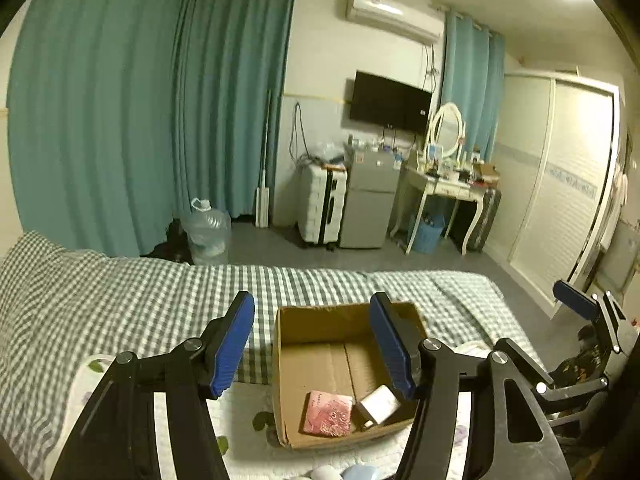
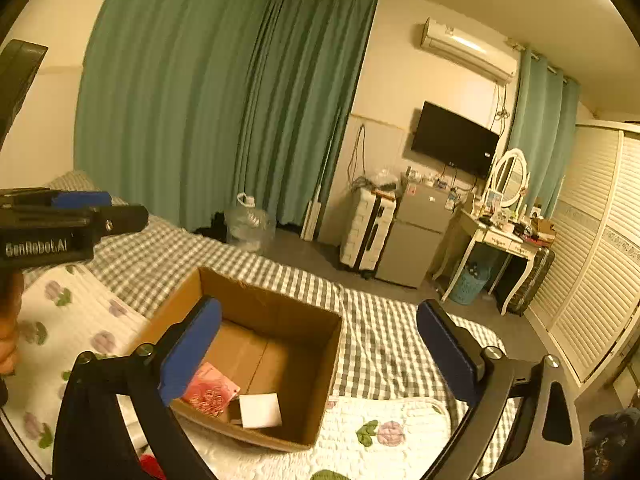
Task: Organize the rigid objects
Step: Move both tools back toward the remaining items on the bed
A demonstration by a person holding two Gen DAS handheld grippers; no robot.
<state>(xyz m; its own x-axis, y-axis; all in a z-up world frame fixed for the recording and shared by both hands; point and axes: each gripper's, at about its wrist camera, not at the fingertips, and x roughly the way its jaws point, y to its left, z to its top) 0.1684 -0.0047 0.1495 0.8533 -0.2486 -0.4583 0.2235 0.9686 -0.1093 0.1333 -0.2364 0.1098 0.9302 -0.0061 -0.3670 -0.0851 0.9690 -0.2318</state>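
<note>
An open cardboard box sits on the bed. Inside lie a pink packet and a small white box. My left gripper is open and empty, held above the box's near side. My right gripper is open and empty, above the box. The right gripper also shows at the right edge of the left wrist view, and the left gripper at the left edge of the right wrist view. Pale blue and white rounded objects peek in at the bottom edge.
The bed has a grey checked sheet and a white floral quilt. Beyond the bed are a water jug, a white suitcase, a small fridge, a dressing table and a wardrobe.
</note>
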